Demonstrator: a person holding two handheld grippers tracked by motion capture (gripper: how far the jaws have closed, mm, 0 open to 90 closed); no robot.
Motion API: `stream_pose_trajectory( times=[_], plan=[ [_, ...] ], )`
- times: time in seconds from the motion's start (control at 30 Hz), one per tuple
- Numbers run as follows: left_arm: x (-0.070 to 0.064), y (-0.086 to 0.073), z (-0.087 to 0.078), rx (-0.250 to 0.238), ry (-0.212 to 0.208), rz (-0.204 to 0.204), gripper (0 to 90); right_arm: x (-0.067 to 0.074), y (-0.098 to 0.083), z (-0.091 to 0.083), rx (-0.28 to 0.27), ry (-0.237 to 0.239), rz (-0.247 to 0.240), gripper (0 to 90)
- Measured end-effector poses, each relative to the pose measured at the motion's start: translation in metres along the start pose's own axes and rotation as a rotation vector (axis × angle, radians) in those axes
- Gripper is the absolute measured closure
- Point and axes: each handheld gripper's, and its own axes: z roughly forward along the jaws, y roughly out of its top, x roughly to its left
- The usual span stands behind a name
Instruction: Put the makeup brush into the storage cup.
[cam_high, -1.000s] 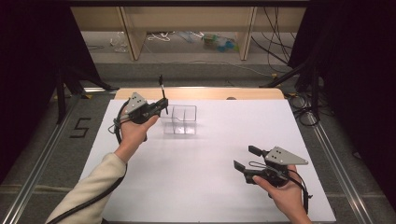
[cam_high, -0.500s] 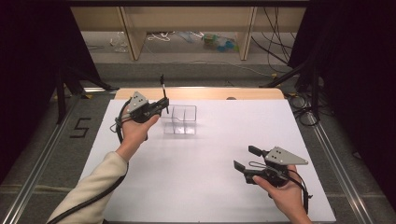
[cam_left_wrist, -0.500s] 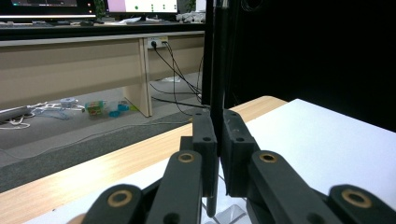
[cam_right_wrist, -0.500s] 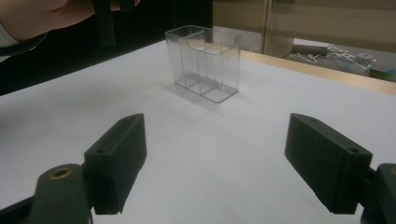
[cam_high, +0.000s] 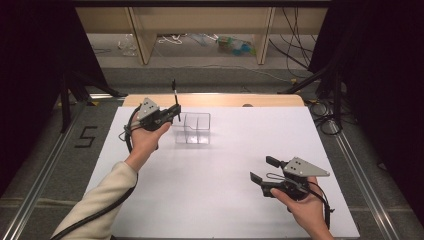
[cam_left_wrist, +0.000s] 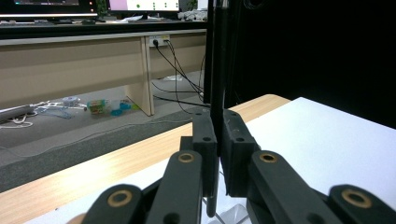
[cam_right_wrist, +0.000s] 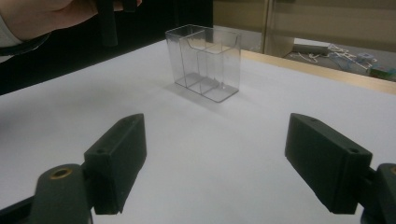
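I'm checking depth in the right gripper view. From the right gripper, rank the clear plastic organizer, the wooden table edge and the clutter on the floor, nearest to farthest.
1. Clear plastic organizer: on the white sheet, straight ahead of the right gripper.
2. Wooden table edge: behind it, to the right.
3. Floor clutter: beyond the table, upper right.

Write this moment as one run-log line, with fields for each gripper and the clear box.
left gripper: shut on black pen, upright | right gripper: open | clear box: upright on white table
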Motion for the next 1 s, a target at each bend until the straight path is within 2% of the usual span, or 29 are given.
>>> stream_pose_trajectory(
  times=[0.03, 0.17, 0.63, 0.7, 1.0],
  plan=[
    [0.0004, 0.0001, 0.0002, 0.000, 0.000, 0.009, 85.2, 0.0000, 0.0000, 0.0000, 0.000, 0.000, 0.000, 21.8],
    [0.0005, -0.0005, 0.0014, 0.000, 0.005, 0.000, 85.2, -0.0002, -0.0001, 0.0000, 0.000, -0.002, -0.001, 21.8],
    [0.0043, -0.0035, 0.0050, 0.007, 0.011, 0.011, 85.2, -0.0002, 0.0000, 0.0000, -0.001, 0.000, -0.001, 21.7],
    [0.0045, -0.0043, 0.0059, 0.004, 0.012, -0.001, 85.2, -0.0002, -0.0001, 0.0000, 0.000, 0.000, -0.001, 21.7],
    [0.0061, -0.0072, 0.0071, 0.013, 0.015, 0.010, 85.2, -0.0002, -0.0001, 0.0002, 0.000, 0.001, 0.000, 21.8]
  ],
)
